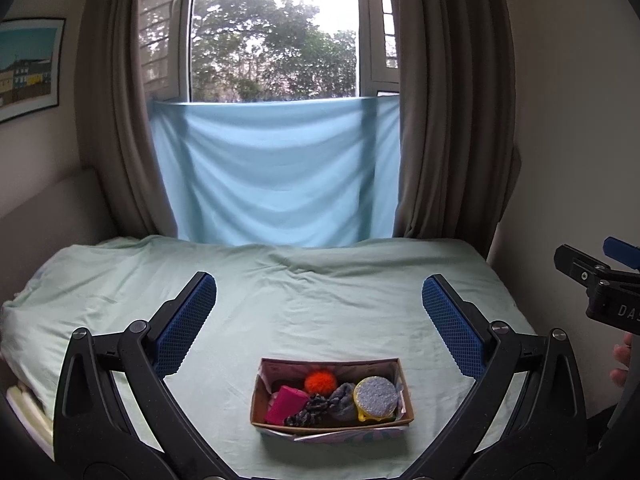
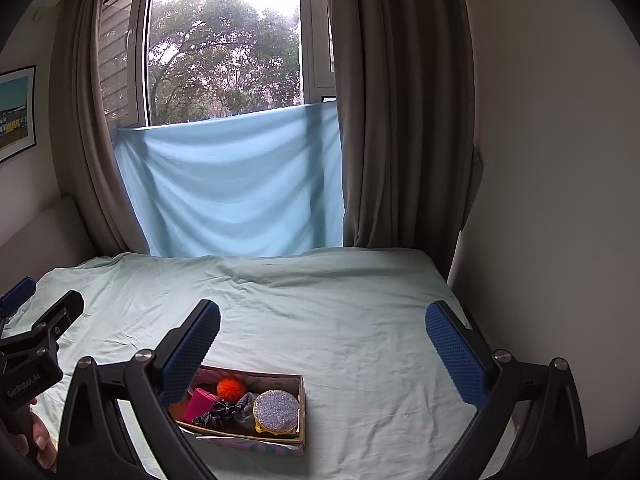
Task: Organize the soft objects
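Observation:
A cardboard box (image 1: 394,376) sits on the pale green bed sheet (image 1: 312,304), near and below my grippers. In it lie an orange pom-pom (image 1: 321,381), a pink sponge (image 1: 286,404), a dark scrunchie (image 1: 310,410), a grey-blue soft piece (image 1: 342,398) and a round grey-topped yellow sponge (image 1: 376,399). My left gripper (image 1: 320,320) is open and empty above the box. My right gripper (image 2: 322,344) is open and empty, with the box (image 2: 302,408) under its left finger (image 2: 192,352). The same items show there: the pom-pom (image 2: 231,389), the round sponge (image 2: 277,410).
The bed meets a window wall with a light blue cloth (image 1: 276,172) and brown curtains (image 1: 448,120). A plain wall (image 2: 560,200) bounds the bed on the right. The other gripper shows at each view's edge: the right one (image 1: 600,284), the left one (image 2: 32,340).

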